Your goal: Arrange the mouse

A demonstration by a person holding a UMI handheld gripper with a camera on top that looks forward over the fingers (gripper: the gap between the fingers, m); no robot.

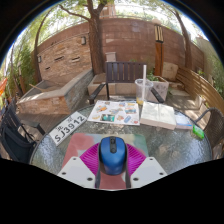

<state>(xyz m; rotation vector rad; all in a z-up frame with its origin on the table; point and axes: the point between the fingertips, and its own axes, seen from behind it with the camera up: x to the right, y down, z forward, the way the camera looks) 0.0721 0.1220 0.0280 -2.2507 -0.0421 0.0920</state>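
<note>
We see a blue computer mouse (112,152) sitting between the two fingers of the gripper (112,170). It rests on a round pink mouse pad (92,155) at the near edge of a glass table (170,145). The fingers are spread apart, one on each side of the mouse. We cannot tell if they touch its sides, so we think it is not squeezed yet.

The step now looks like getting a good hold on the mouse, or letting it go in a good spot. To do this well, we would keep the mouse straight in the middle, with the same room on each side. Then we close slowly, so it does not pop out or spin (a mouse is smooth and rounded, so it may slip).

Beyond the mouse there is open table to move into. A white tag with numbers (69,126) lies near the left edge. A sheet with colourful pictures (114,112) lies in the middle, and a white book (157,114) lies to its right. A clear cup (143,91) stands at the far edge. We should stay low and stay away from the near edge, so that the mouse does not slide off the table.
</note>
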